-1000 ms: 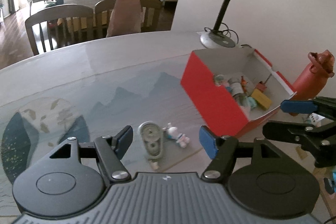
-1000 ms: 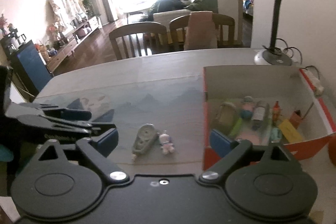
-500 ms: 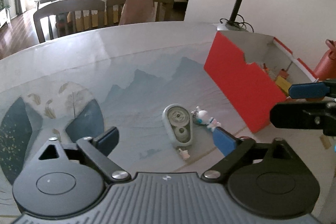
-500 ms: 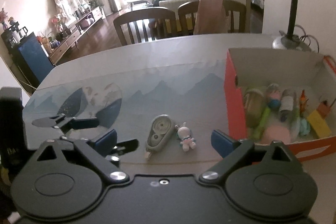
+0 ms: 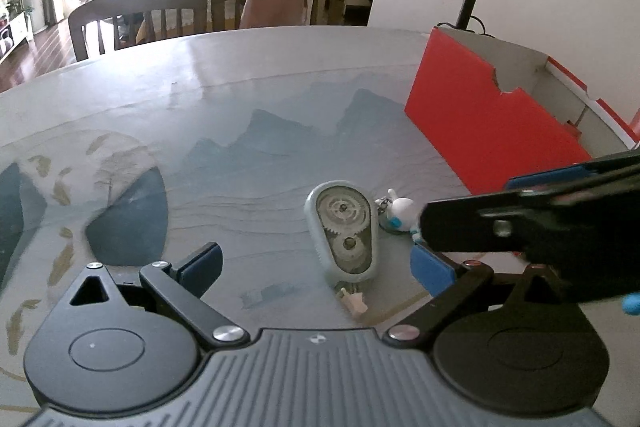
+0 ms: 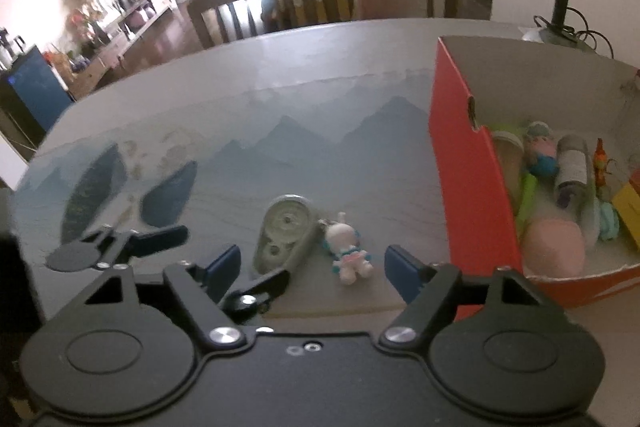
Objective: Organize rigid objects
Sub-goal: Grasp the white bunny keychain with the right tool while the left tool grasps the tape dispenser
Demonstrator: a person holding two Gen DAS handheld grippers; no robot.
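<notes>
Both grippers are dropping toward the bench [image 5: 280, 67]: left gripper [image 5: 316, 263] fully widened around the tape dispenser [image 5: 344, 231], right gripper [image 6: 312, 263] closing its empty fingers around the toy keychain [image 6: 348, 251], 2 pickups imminent.

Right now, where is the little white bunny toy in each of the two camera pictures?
Left wrist view: bunny toy right of centre, beside the correction tape.
Right wrist view: bunny toy low centre, between the fingers.
Shared landmark: red box.
</notes>
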